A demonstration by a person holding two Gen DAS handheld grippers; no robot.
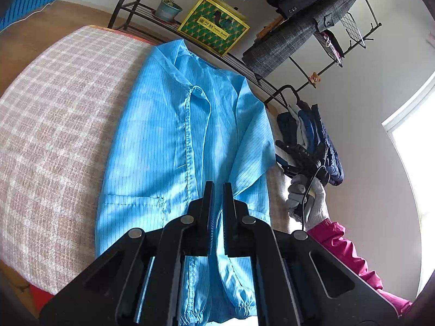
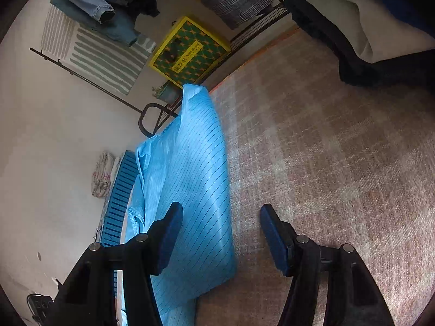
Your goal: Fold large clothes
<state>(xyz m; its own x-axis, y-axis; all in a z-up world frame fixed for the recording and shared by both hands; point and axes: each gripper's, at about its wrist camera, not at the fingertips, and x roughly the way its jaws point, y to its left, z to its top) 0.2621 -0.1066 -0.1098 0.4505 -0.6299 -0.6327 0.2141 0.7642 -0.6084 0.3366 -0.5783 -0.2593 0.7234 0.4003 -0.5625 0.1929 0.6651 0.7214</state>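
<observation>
A light blue striped coat [image 1: 163,135] lies front up and lengthwise on a table under a pink checked cloth [image 1: 54,108]. Its collar is at the far end and its gathered cuffs hang at the near edge. My left gripper [image 1: 217,187] is shut low over the coat's near end, with a strip of blue fabric pinched between its fingers. In the right wrist view the coat [image 2: 195,176] lies folded with a straight edge. My right gripper [image 2: 221,217] stands open over that edge, one finger above the coat and one above the checked cloth [image 2: 326,163], gripping nothing. A gloved hand [image 1: 307,198] in a pink sleeve holds it beside the coat's right side.
A black metal rack behind the table carries a yellow and green box [image 1: 213,25], a potted plant [image 1: 167,6] and hanging jackets [image 1: 299,35]. Dark garments [image 1: 312,130] hang at the table's right end. A blue crate [image 2: 119,203] stands on the floor. A bright window [image 1: 416,149] is at the right.
</observation>
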